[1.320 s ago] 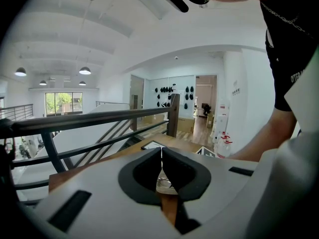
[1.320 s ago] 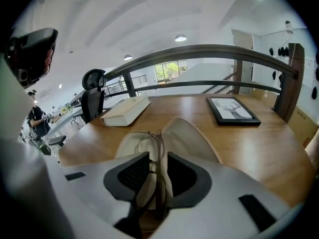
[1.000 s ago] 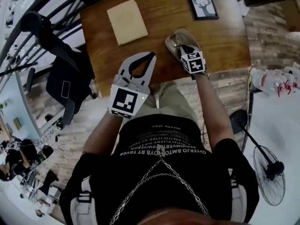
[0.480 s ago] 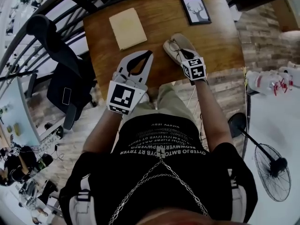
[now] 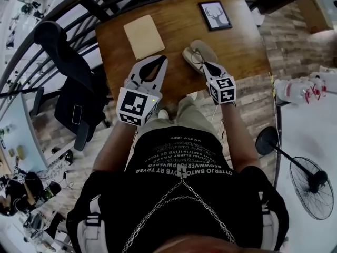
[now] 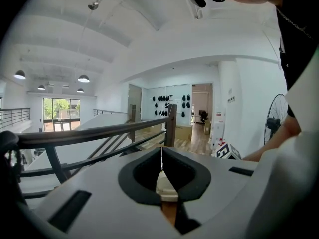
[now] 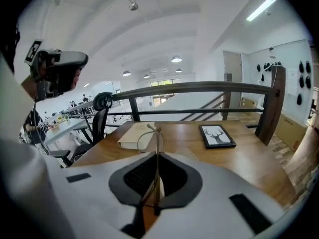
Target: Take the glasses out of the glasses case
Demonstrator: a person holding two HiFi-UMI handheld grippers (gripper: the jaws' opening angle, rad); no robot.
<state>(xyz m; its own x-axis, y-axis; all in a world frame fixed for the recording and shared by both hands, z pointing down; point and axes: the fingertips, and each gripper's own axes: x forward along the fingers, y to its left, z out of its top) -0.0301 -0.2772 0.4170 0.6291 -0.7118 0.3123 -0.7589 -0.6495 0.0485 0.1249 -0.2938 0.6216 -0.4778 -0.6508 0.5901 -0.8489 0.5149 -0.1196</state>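
Glasses extraction appears nearly complete, judged from how things now lie. Left gripper [image 5: 161, 60] is shut with its jaws together and nothing between them; it hangs over the near edge of the table [image 5: 242, 46], has risen slightly in the last second, and takes no part in the lift. Right gripper [image 5: 205, 65] is closed on the glasses [image 7: 155, 148], whose thin wire frame stands up between its jaws and curves ahead of the tips. A second ago this gripper sat low over the glasses case [image 5: 199, 50]; it has since come up and drawn back toward the person. The case now lies on the table just ahead of and below its tips, lid open. Whether the frame is wholly clear of the case cannot be told from the head view, and the right gripper view does not show the case. The hold is on thin wire, so slipping or bending is the risk to note. Surroundings: an office chair [image 5: 68, 83] stands off the table well to the left of the left gripper. A beige book [image 5: 143, 36] lies ahead of that gripper. A framed deer picture [image 5: 215, 15] lies beyond the case, ahead of the right gripper. A floor fan [image 5: 310, 181] stands well to its right. None obstructs a set-down beside the case.
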